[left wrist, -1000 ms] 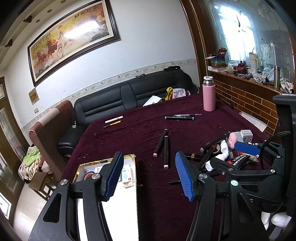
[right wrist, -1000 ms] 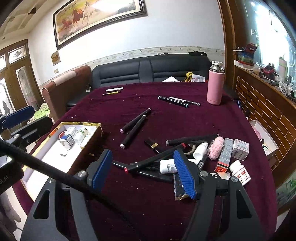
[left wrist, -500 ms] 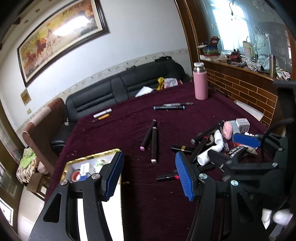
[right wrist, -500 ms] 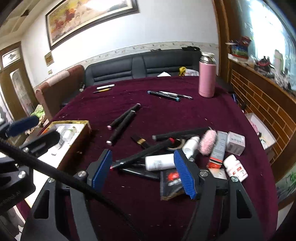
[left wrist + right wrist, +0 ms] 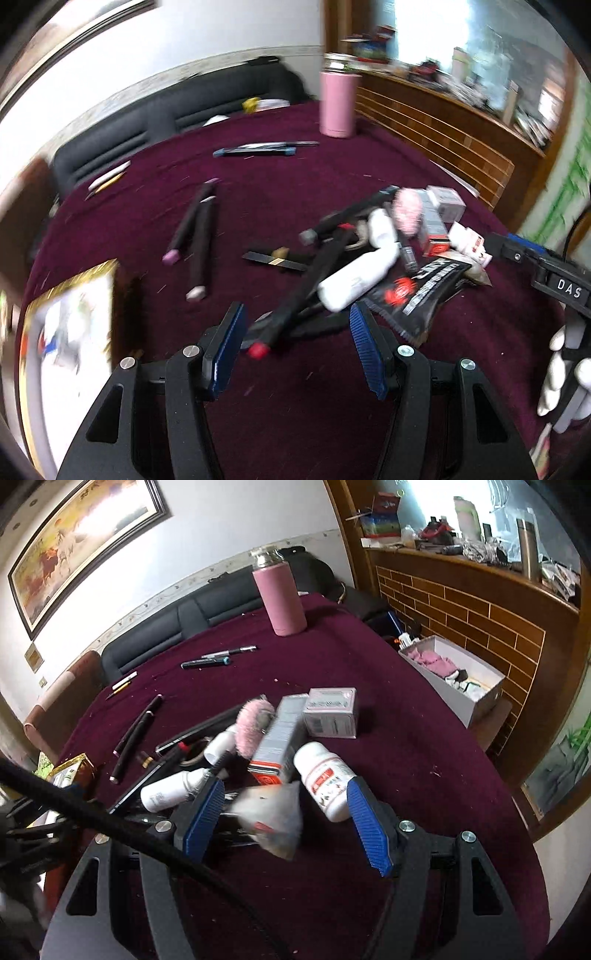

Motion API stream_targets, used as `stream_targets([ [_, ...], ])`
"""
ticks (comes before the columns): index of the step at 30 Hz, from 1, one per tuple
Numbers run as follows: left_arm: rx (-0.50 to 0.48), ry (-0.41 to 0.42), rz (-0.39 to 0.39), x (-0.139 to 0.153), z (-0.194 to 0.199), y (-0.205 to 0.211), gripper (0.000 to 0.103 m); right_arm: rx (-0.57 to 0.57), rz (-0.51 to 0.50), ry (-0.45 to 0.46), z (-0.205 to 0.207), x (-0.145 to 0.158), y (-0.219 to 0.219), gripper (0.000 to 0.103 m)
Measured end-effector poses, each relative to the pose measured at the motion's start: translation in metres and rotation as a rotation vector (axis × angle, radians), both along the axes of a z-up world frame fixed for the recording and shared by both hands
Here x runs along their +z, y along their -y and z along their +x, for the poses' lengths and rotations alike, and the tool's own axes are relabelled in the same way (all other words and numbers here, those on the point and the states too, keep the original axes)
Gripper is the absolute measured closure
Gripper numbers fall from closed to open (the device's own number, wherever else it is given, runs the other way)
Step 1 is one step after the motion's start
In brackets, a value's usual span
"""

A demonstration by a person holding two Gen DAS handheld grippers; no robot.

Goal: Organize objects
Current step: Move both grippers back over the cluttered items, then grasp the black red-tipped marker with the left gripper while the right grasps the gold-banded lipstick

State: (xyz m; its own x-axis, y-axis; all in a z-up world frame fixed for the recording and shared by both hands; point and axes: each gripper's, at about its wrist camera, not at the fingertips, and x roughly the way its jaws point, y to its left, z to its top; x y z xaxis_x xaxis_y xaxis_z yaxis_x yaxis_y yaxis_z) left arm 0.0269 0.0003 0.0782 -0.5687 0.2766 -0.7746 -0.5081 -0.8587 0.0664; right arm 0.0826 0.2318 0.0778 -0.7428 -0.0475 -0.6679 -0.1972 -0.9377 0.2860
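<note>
A heap of small items lies on the maroon tablecloth (image 5: 280, 192). My left gripper (image 5: 297, 325) is open, low over the near end of a black marker with a red cap (image 5: 295, 299); the pads do not touch it. A white bottle (image 5: 354, 277) and a black sachet (image 5: 417, 291) lie just beyond. My right gripper (image 5: 284, 805) is open too, over a blurred pale packet (image 5: 269, 812). A white pill bottle (image 5: 325, 779) lies by its right finger. A grey and red box (image 5: 280, 734), a pink puff (image 5: 255, 723) and a small carton (image 5: 330, 712) lie farther out.
A gold-rimmed open box (image 5: 70, 332) sits at the table's near left. Loose markers (image 5: 195, 236) and pens (image 5: 207, 661) are scattered mid-table, with a pink flask (image 5: 280, 594) at the far side. A white box (image 5: 454, 679) stands off the right edge. A gloved hand (image 5: 565, 373) holds the other gripper.
Both grippers have moved forward and down toward the heap, tipping downward. The right one has also rolled and swung right. Neither pair of jaws has changed its gap.
</note>
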Motion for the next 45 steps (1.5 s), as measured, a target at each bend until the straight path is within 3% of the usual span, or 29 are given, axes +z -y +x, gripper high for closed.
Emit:
stream_targets([
  [6, -0.154, -0.055, -0.137, -0.019, -0.027, -0.040, 0.052, 0.021, -0.033, 0.004, 0.000, -0.006, -0.003, 0.034],
  [11, -0.205, 0.030, -0.092, -0.021, -0.049, -0.030, 0.051, 0.032, -0.057, 0.018, -0.005, -0.010, -0.004, 0.034],
  [13, -0.231, 0.081, -0.056, -0.022, -0.052, -0.027, 0.059, 0.032, -0.068, 0.033, -0.008, -0.012, -0.004, 0.034],
  [15, -0.245, 0.136, -0.010, -0.021, -0.055, -0.026, 0.073, 0.031, -0.073, 0.044, -0.010, -0.013, -0.002, 0.034],
  [18, -0.263, 0.156, -0.001, -0.020, -0.051, -0.026, 0.080, 0.032, -0.070, 0.044, -0.009, -0.011, 0.000, 0.034],
  [24, -0.308, 0.180, 0.003, -0.021, -0.048, -0.010, 0.081, 0.036, -0.053, 0.048, -0.011, -0.004, 0.008, 0.034],
  [31, -0.390, 0.204, -0.093, -0.033, -0.040, -0.011, 0.080, 0.085, -0.017, 0.063, -0.021, 0.000, 0.032, 0.034],
  [34, -0.395, 0.183, -0.084, -0.034, -0.037, -0.018, 0.080, 0.096, 0.003, 0.069, -0.023, 0.003, 0.041, 0.034],
  [37, -0.357, 0.189, -0.054, -0.036, -0.038, -0.019, 0.092, 0.121, 0.031, 0.063, -0.026, 0.011, 0.052, 0.034],
  [40, -0.298, 0.194, 0.043, -0.027, -0.037, -0.002, 0.092, 0.169, 0.043, 0.053, -0.034, 0.022, 0.064, 0.034],
  [45, -0.201, 0.162, 0.225, 0.006, -0.019, 0.056, 0.092, 0.375, 0.075, 0.060, -0.079, 0.033, 0.105, 0.034],
])
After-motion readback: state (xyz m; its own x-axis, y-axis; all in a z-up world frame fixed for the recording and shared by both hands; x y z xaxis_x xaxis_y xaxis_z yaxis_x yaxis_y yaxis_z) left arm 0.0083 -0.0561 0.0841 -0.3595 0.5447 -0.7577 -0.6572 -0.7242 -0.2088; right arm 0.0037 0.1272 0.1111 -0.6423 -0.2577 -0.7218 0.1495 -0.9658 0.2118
